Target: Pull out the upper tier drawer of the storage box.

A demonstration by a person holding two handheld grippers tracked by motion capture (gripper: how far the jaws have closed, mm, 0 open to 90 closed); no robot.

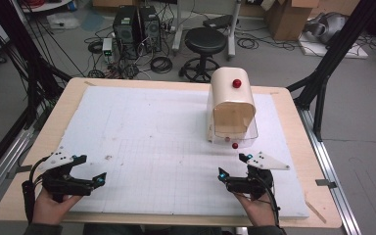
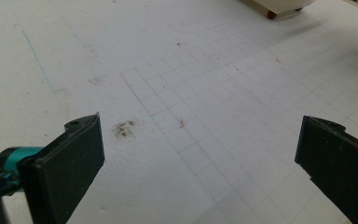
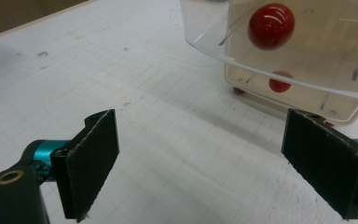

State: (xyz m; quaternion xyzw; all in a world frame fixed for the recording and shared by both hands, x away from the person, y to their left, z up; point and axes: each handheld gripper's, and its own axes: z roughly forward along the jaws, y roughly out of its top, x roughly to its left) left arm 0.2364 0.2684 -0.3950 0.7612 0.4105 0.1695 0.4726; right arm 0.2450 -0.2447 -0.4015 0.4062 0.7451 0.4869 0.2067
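White foam sheeting covers the counter, where the bread box sits right of centre; the right tool, jaws apart and empty, should approach its red knob squarely, while the left tool waits open.

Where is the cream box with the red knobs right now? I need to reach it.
In the high view the cream box stands on the white mat, right of centre toward the far edge, just beyond the right claw.
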